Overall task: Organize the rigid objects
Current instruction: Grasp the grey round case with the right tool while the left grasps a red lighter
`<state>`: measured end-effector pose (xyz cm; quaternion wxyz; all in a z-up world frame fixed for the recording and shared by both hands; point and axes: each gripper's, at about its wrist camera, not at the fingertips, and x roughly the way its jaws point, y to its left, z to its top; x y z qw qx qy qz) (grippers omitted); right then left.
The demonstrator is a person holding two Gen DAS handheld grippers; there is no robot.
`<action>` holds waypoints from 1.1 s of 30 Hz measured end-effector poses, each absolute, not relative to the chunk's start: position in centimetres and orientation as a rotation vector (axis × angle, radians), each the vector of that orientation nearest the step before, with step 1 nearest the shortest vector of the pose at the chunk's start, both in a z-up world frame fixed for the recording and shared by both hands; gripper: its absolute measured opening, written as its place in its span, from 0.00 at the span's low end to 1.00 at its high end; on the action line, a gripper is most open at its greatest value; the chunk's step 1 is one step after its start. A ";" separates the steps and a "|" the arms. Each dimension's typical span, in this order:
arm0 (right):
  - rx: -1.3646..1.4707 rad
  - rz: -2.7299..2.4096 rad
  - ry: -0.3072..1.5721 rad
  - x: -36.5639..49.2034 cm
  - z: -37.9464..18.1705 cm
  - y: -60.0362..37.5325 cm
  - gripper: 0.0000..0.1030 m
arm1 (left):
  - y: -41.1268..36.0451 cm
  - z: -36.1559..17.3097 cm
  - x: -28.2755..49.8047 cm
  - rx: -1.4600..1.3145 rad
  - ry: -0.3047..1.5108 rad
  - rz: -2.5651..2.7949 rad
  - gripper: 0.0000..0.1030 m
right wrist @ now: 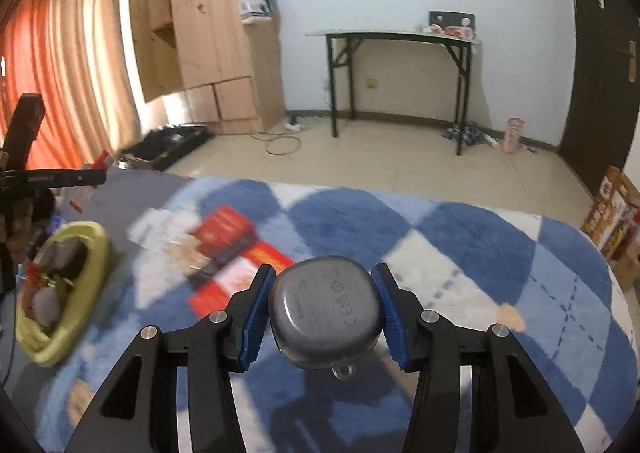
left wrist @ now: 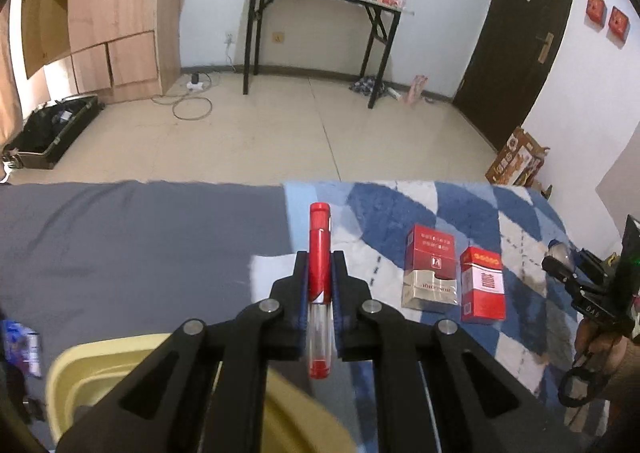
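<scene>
**Both claws loaded, two boxes still on the bed**

So here's where things stand. The left claw (left wrist: 319, 285) is clamped on a red-and-clear tube (left wrist: 319, 293), some marker or lighter-looking thing with a red cap, running lengthwise between the pads at the centre of the left wrist view. The right claw (right wrist: 323, 309) is clamped on a grey rounded case (right wrist: 325, 313), looks like an earbud case with a little loop at its lower edge, dead centre in the right wrist view. Both items are lifted off the blue-and-white checked blanket (right wrist: 500, 253) on the bed.

The container is a yellow-green basin (right wrist: 86, 293) at the left edge of the right wrist view, sitting on the grey sheet (left wrist: 140, 237). It already has stuff in it: a couple of dark and grey lumps and something red, too blurred to name. In the left wrist view its rim pokes out at lower left under the claw.

Still left out: a red-and-gold box (left wrist: 431, 273) and a smaller red box (left wrist: 482, 285) just beside it, right of centre in the left view, both lying on the blanket. There's also a white sheet of something next to them.

My guess is we're past halfway: a few things binned, two in hand that need dropping in the basin, then the boxes.
</scene>
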<state>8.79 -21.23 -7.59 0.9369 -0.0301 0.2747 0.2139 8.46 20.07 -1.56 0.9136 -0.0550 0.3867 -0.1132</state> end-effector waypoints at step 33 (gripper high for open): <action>-0.525 1.053 0.627 -2.0 -10.3 12.7 0.49 | 35.1 -8.7 -1.6 -0.308 0.970 0.013 0.11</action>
